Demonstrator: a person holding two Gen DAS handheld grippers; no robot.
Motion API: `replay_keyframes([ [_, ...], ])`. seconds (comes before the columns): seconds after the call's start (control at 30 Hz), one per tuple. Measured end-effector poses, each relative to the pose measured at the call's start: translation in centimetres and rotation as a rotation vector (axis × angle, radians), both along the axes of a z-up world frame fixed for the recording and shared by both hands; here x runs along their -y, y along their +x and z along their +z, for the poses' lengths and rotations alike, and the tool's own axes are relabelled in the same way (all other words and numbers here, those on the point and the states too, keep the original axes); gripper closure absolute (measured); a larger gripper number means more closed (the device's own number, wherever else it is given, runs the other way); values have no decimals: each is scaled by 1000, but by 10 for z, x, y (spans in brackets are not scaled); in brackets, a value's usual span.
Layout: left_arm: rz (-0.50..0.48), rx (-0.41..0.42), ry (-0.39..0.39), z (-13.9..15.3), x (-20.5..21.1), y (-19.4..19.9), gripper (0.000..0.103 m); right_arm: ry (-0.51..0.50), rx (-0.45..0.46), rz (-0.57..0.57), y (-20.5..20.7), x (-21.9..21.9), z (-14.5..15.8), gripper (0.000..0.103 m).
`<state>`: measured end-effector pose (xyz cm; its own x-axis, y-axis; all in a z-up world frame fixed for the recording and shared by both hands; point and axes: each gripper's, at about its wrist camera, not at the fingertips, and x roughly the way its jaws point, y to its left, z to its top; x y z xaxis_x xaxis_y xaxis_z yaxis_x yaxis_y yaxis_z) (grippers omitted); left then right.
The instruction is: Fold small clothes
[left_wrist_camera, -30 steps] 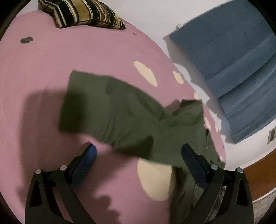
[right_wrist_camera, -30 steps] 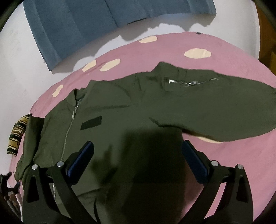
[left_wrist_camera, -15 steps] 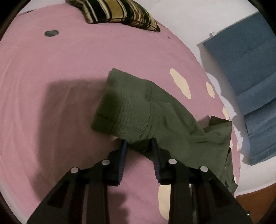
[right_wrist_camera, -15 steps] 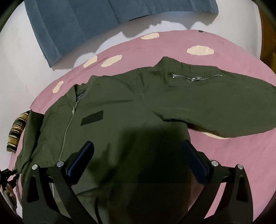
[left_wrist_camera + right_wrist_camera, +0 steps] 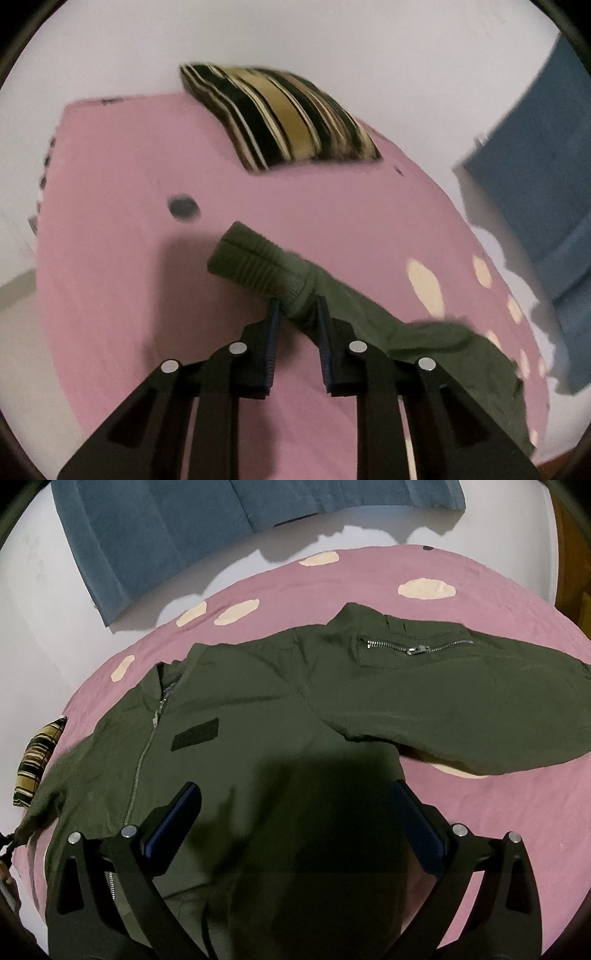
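Jacket (image 5: 258,720): olive, spread front-up on the pink sheet (image 5: 517,812).
Left gripper (image 5: 297,308): pinches the sleeve (image 5: 266,266) at its ribbed cuff.
Right gripper (image 5: 295,801): wide apart above the jacket.
Chest patch (image 5: 195,734): dark, no readable writing.
Pillow (image 5: 280,118): striped, farthest.

I see matte black angular linkages on my left tool (image 5: 296,308) and right tool (image 5: 295,819), each studded with round silver pins and tipped with ribbed dark-blue pads.
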<state>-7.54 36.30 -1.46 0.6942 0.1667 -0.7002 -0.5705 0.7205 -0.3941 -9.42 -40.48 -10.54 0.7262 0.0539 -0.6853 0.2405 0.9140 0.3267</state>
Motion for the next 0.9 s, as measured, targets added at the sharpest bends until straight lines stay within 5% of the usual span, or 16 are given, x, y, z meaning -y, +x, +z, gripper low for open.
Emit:
replay_keyframes([
  [0.1,-14,-10,-10,-10,-15,14,84,1,-10,-1,1,1,-2,2],
  [0.27,-86,-46,196,-6,-1,41,84,14,-9,0,-2,4,0,2],
  [0.33,-103,-52,219,-4,0,42,83,22,-2,4,-4,7,2,2],
  [0.53,-138,-5,124,-9,-17,28,73,96,55,-45,-21,42,15,2],
  [0.73,-141,12,87,-13,-30,16,57,244,107,-232,-57,128,13,2],
  [0.9,-11,22,10,-16,-61,8,57,340,116,-432,-97,208,-6,2],
])
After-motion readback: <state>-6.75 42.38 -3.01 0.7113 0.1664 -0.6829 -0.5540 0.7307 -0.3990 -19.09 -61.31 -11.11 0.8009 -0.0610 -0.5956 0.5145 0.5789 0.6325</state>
